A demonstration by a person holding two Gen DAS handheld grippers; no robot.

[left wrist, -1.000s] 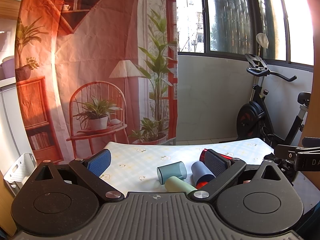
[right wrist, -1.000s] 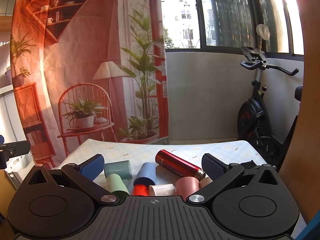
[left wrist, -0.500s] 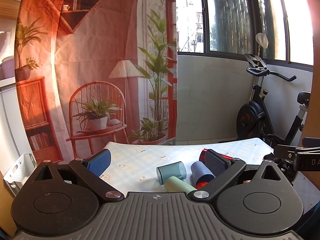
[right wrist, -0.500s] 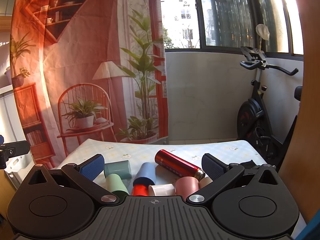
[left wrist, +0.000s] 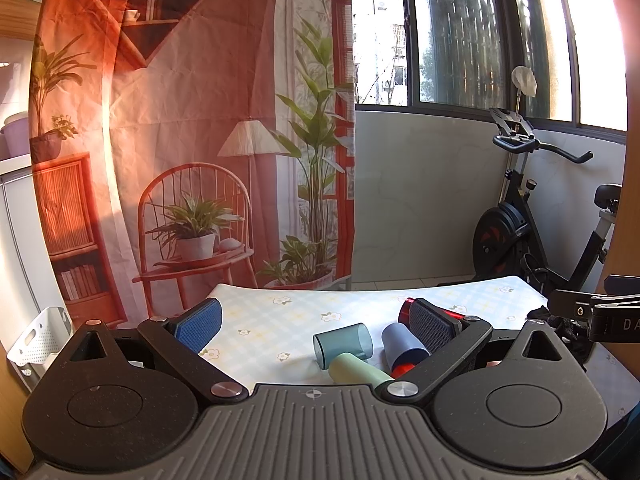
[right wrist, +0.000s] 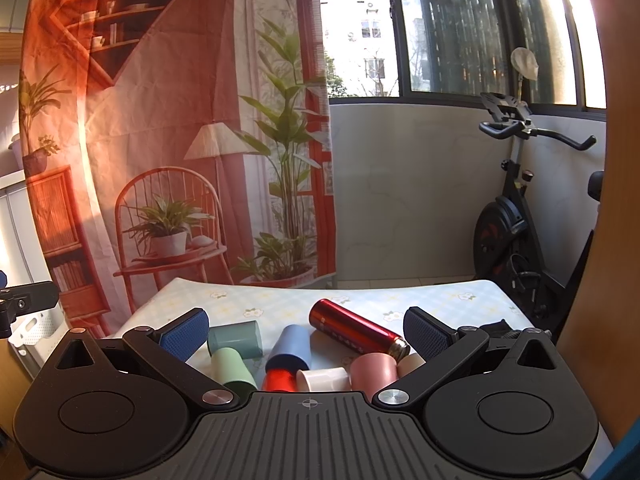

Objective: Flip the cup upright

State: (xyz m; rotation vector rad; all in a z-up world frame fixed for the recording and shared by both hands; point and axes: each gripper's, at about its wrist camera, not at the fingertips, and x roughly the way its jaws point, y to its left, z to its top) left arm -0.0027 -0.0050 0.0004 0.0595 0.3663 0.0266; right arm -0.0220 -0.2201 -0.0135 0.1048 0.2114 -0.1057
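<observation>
Several cups lie on their sides on the flowered tablecloth [left wrist: 288, 312]. In the left wrist view I see a teal cup [left wrist: 343, 345], a pale green cup [left wrist: 358, 372] and a blue cup [left wrist: 402, 344]. In the right wrist view the teal cup [right wrist: 235, 338], green cup [right wrist: 233, 370], blue cup [right wrist: 290, 348], a red cup [right wrist: 279, 381], a white cup [right wrist: 324, 379] and a pink cup [right wrist: 373, 369] lie in a cluster. My left gripper [left wrist: 314, 322] is open and empty above the table. My right gripper [right wrist: 304, 330] is open and empty over the cluster.
A red metal bottle [right wrist: 356, 334] lies on its side behind the cups. An exercise bike [left wrist: 532, 232] stands to the right of the table. A printed curtain [left wrist: 180, 120] hangs behind it. A white basket [left wrist: 38, 340] sits at the left.
</observation>
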